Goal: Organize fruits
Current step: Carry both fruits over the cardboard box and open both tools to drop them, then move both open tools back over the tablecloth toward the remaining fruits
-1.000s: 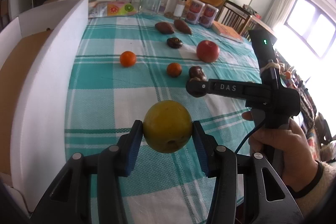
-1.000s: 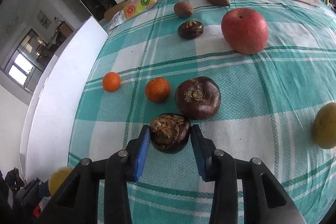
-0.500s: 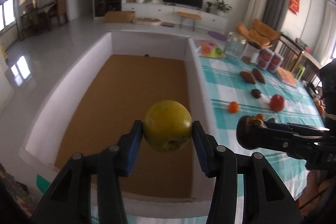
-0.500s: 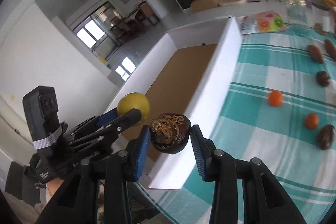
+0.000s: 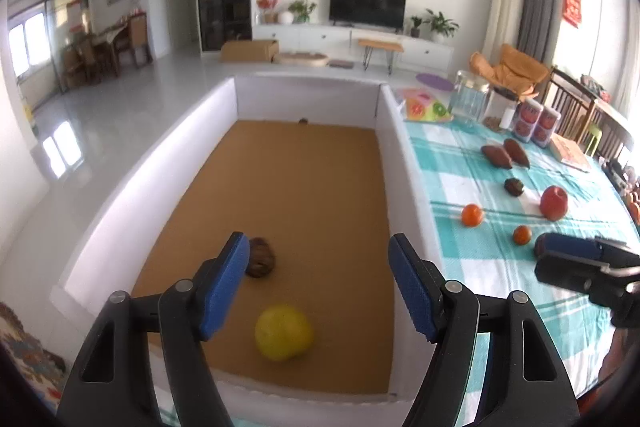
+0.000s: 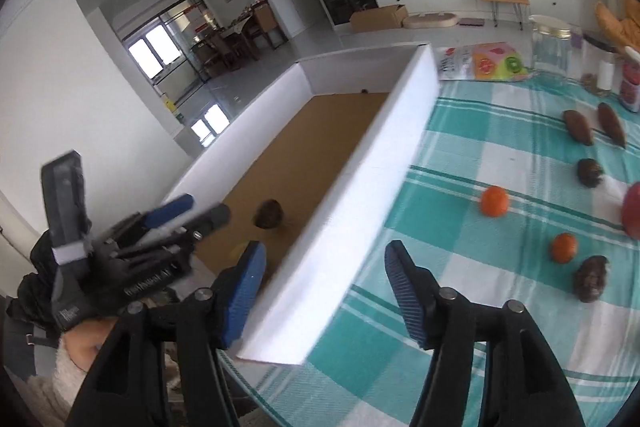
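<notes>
Yellow fruit (image 6: 239, 249) in right-wrist view was mostly hidden behind right gripper (image 6: 323, 293) finger. Apple (image 6: 632, 211) was cut off by pic edge. Small dark thing (image 5: 303, 121) at box (image 5: 394, 163) far wall: too small to tell.

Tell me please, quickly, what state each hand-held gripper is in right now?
Left hand-held gripper: open, holding nothing, above the yellow fruit in the box.
Right hand-held gripper: open, holding nothing.
</notes>
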Demonstrator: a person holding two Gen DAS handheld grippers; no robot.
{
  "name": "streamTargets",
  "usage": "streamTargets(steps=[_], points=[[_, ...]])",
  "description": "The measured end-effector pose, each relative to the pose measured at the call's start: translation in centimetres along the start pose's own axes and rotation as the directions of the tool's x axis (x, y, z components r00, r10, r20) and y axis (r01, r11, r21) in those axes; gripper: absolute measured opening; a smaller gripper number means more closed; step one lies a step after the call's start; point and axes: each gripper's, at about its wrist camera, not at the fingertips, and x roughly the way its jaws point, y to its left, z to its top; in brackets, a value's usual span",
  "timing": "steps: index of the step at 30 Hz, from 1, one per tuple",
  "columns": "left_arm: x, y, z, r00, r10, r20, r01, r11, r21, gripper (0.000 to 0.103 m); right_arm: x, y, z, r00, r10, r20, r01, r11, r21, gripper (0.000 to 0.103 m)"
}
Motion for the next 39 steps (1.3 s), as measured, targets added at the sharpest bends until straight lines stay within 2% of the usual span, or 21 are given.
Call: streamTargets(steps=[2,5,9,11,12,15,18,25,29,31,33,34,35,37,39], points=[[0.2,-1.8,0.4,0.999,-0.006,0.031,0.004,0.998,0.055,0.076,-1.0,-2.8,-2.6,0.995,-0.097,0.017,0.097,0.995,0.003,0.074],[1.7,-4.2,0.4,0.999,0.008,0.046,-0.015,0.989,0.149,0.076,-1.6,-7.4,-6.7,0.971,-0.237,-0.012,0.237,0.971,0.041,0.074],[4.5,-7.0,-0.6,0.998,-0.001,-0.061,0.016,0.970,0.242,0.076,-4.2,-12.1,-10.8,0.939,-0.342,-0.008,0.341,0.931,0.132,0.074],[3.6,-8.2,-0.8,1.000,0.020,-0.020,-0.014,0.955,0.295,0.076,-5.6,-13.5,-11.8,0.921,-0.389,0.006,0.382,0.909,0.164,0.074],[3.0,-8.5,-0.9,1.000,0.008,-0.001,-0.007,0.957,0.290,0.076,-6.1,-14.3,-12.1,0.914,-0.406,0.012,0.397,0.899,0.185,0.074],[2.7,-9.0,-1.6,0.999,-0.022,-0.043,0.033,0.962,0.271,0.076,-7.3,-15.4,-12.4,0.912,-0.408,0.035,0.387,0.887,0.254,0.074],[1.3,-9.5,-2.6,0.999,-0.021,-0.028,0.028,0.960,0.278,0.076,-7.9,-15.4,-12.5,0.902,-0.430,0.051,0.404,0.878,0.258,0.074],[-0.2,-10.6,-3.9,0.999,-0.033,-0.028,0.040,0.961,0.272,0.076,-7.2,-16.0,-13.2,0.894,-0.447,0.010,0.427,0.861,0.276,0.075],[0.0,-11.1,-3.8,0.999,-0.009,-0.033,0.018,0.960,0.279,0.076,-7.0,-16.9,-13.6,0.888,-0.460,-0.016,0.443,0.843,0.307,0.075],[-0.4,-11.1,-3.4,1.000,0.027,-0.002,-0.026,0.967,0.254,0.076,-7.1,-17.2,-13.6,0.884,-0.467,-0.023,0.450,0.835,0.316,0.075],[-2.0,-11.7,-3.0,0.995,0.057,0.084,-0.075,0.968,0.239,0.077,-7.1,-17.3,-13.8,0.878,-0.477,-0.025,0.459,0.829,0.319,0.075],[-3.1,-12.3,-2.7,0.989,0.054,0.135,-0.086,0.967,0.242,0.082,-7.2,-17.3,-13.8,0.875,-0.484,-0.025,0.466,0.826,0.319,0.075],[-4.2,-13.0,-2.5,0.983,0.039,0.179,-0.084,0.965,0.249,0.085,-7.2,-17.2,-13.8,0.870,-0.492,-0.025,0.474,0.822,0.317,0.076],[-5.9,-14.7,-2.3,0.972,-0.028,0.235,-0.039,0.960,0.276,0.087,-7.3,-17.2,-13.8,0.859,-0.512,-0.025,0.493,0.812,0.313,0.086],[-6.8,-16.8,-2.4,0.968,-0.114,0.223,0.038,0.947,0.319,0.090,-7.4,-17.1,-13.7,0.852,-0.523,-0.023,0.504,0.806,0.310,0.088]])
